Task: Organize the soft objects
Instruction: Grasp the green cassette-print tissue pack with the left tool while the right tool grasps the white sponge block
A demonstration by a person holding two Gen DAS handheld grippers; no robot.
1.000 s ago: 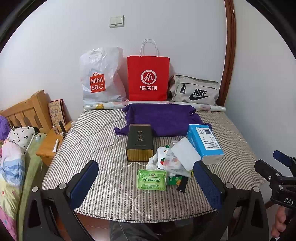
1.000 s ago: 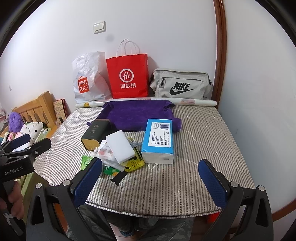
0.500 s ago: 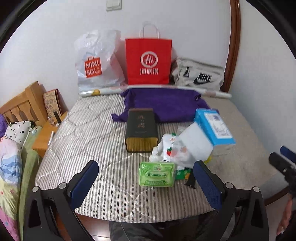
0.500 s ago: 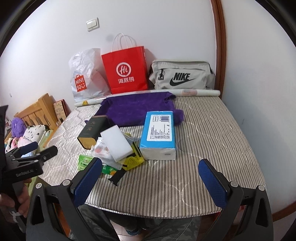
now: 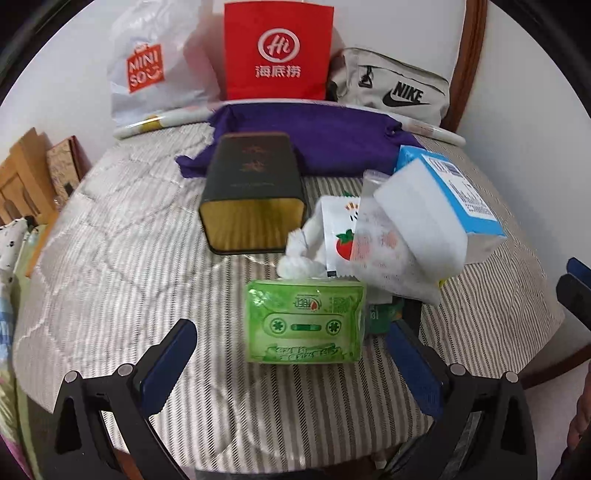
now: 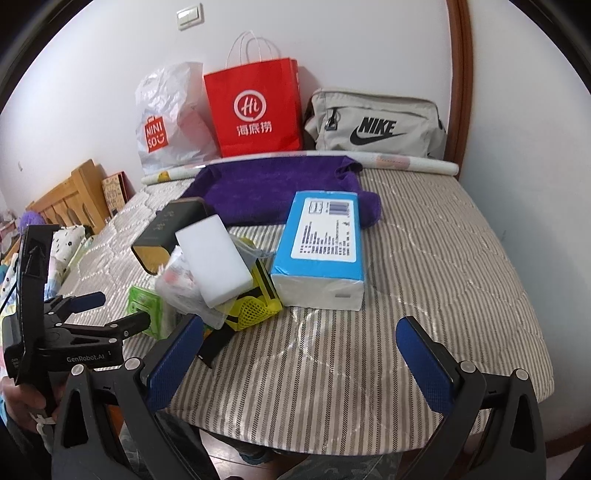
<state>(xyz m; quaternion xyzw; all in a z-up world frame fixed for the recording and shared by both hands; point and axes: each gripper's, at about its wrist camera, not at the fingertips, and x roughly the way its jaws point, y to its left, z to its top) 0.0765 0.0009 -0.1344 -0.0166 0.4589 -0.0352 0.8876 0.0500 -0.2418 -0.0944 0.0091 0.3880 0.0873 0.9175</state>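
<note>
Left wrist view: striped quilted mattress [image 5: 110,266] against a white wall. At the back stand a white MINISO bag [image 5: 155,70], a red "Hi" paper bag [image 5: 277,51] and a grey NIKE bag [image 5: 395,88]. A purple cloth [image 5: 332,140] lies before them, a dark tin [image 5: 251,192] on its near edge. Left tool [image 5: 291,354] spread wide, holding nothing; the green tissue pack [image 5: 306,325] lies between its fingers, untouched.

Right wrist view: same mattress, light switch [image 6: 190,14] on the wall, wooden headboard [image 6: 70,199] at left. White sponge [image 6: 214,254] rests on the clutter beside the blue tissue pack [image 6: 321,251]. Right tool [image 6: 299,362] wide open, empty, over bare mattress.
</note>
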